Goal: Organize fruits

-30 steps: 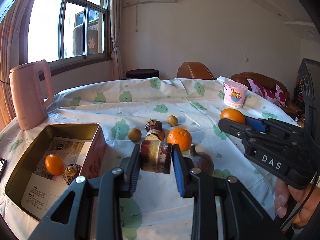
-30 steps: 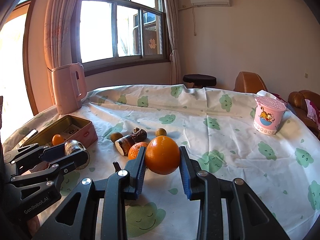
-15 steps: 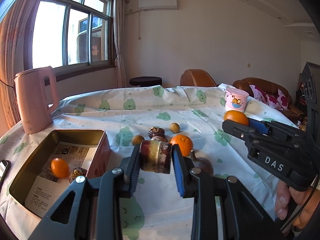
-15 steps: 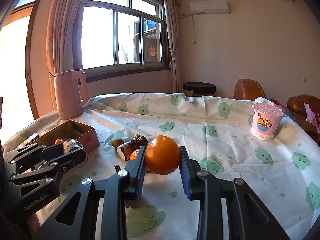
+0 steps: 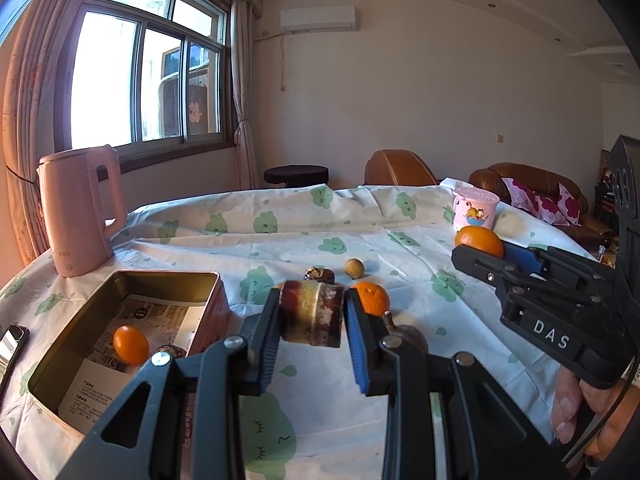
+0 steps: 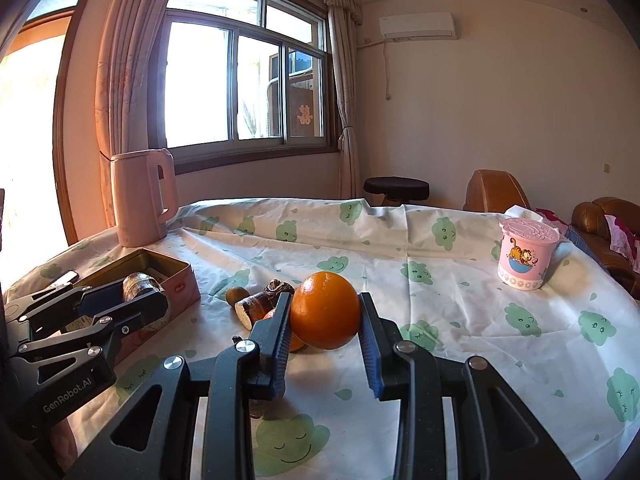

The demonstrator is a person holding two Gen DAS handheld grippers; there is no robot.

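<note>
My left gripper is shut on a short brown and yellow piece of sugarcane, held above the cloth just right of the open gold tin. A small orange and a dark fruit lie in the tin. My right gripper is shut on a large orange, held over the middle of the table. On the cloth lie another orange, a small round tan fruit, a dark shrivelled fruit, a dark pear-shaped fruit and a second cane piece.
A pink kettle stands at the back left behind the tin. A pink lidded cup stands at the far right. A phone lies at the left edge. Brown leather chairs stand beyond the table.
Both grippers have tipped upward a little, so the table sits lower in both views. Each grip is unchanged and nothing on the cloth has moved.
</note>
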